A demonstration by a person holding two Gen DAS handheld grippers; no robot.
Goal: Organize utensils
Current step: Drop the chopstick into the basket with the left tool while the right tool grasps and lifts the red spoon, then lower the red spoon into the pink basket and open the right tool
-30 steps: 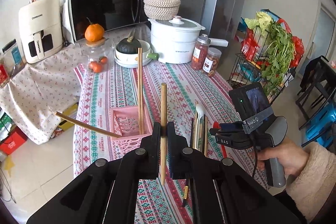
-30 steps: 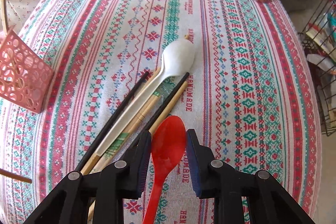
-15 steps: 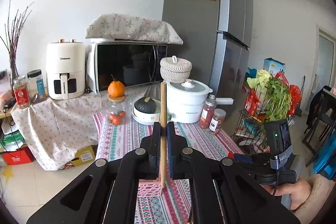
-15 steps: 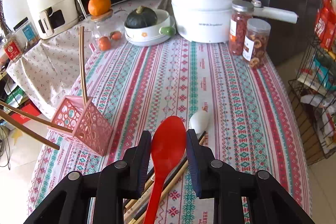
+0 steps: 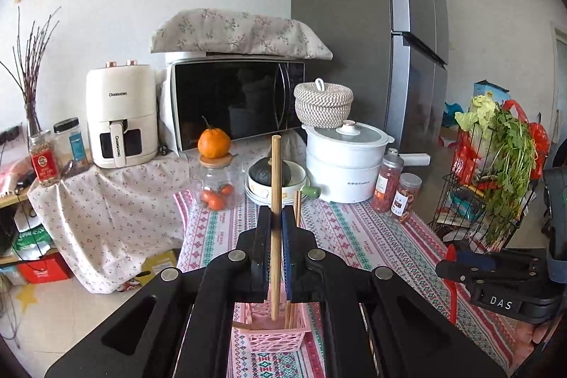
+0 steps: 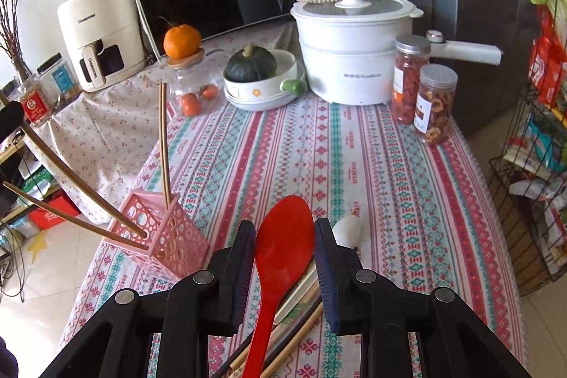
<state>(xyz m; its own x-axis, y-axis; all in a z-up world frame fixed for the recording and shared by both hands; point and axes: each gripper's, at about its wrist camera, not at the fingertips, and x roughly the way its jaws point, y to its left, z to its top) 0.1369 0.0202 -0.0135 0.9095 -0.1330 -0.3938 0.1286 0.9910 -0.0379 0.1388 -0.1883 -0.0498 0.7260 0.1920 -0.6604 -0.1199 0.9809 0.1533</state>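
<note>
My left gripper (image 5: 276,225) is shut on a wooden chopstick (image 5: 275,186), held upright with its lower end over the pink perforated basket (image 5: 276,335). The basket (image 6: 166,236) stands at the table's left edge and holds several chopsticks (image 6: 163,137). My right gripper (image 6: 285,247) is shut on a red spoon (image 6: 283,247), lifted above the table. Under it lie a white spoon (image 6: 349,231) and several loose chopsticks (image 6: 301,339). The right gripper also shows at the right of the left wrist view (image 5: 450,264).
At the table's far end stand a white pot (image 6: 354,52), two jars (image 6: 421,94), a bowl with a squash (image 6: 262,77) and a glass jar (image 6: 191,84) topped by an orange. A wire rack of vegetables (image 5: 496,179) stands right of the table.
My left gripper has tipped up and come over the basket with the chopstick. My right gripper has lifted the red spoon off the table and tilted up toward the basket.
</note>
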